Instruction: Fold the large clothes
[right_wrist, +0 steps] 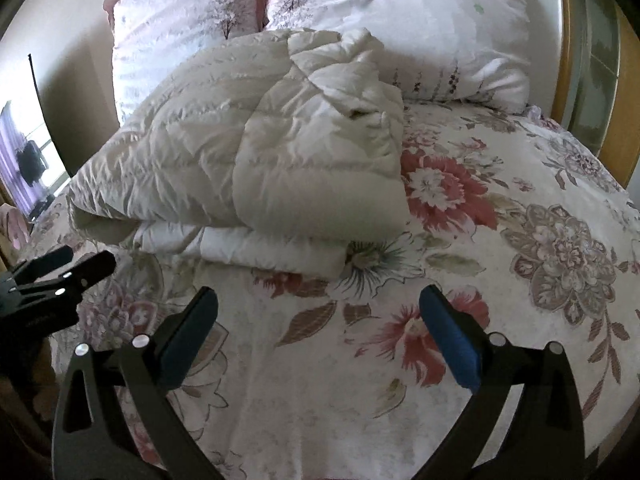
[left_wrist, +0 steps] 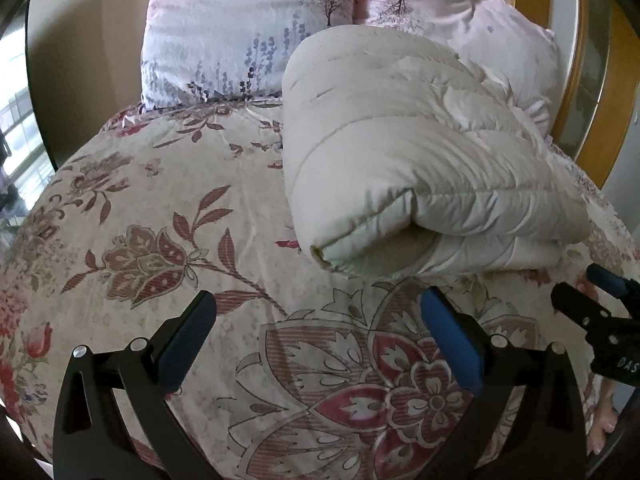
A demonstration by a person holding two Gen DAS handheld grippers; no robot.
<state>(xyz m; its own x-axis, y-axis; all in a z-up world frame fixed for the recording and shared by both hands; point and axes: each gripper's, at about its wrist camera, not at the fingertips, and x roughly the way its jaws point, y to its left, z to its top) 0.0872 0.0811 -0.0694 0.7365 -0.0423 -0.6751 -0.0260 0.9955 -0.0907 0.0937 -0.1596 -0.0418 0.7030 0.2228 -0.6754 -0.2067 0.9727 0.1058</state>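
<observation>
The folded cream puffer coat (right_wrist: 256, 152) lies on the floral bedspread (right_wrist: 440, 380), its long axis running from the near edge of the bed up toward the two pillows (right_wrist: 420, 28), rolled fold facing us. Both the left gripper (left_wrist: 320, 340) and right gripper (right_wrist: 320, 336) hover just short of it, jaws spread wide, gripping nothing. Only bare bedspread lies between tools and coat, wooden headboard (right_wrist: 576, 60) behind.
</observation>
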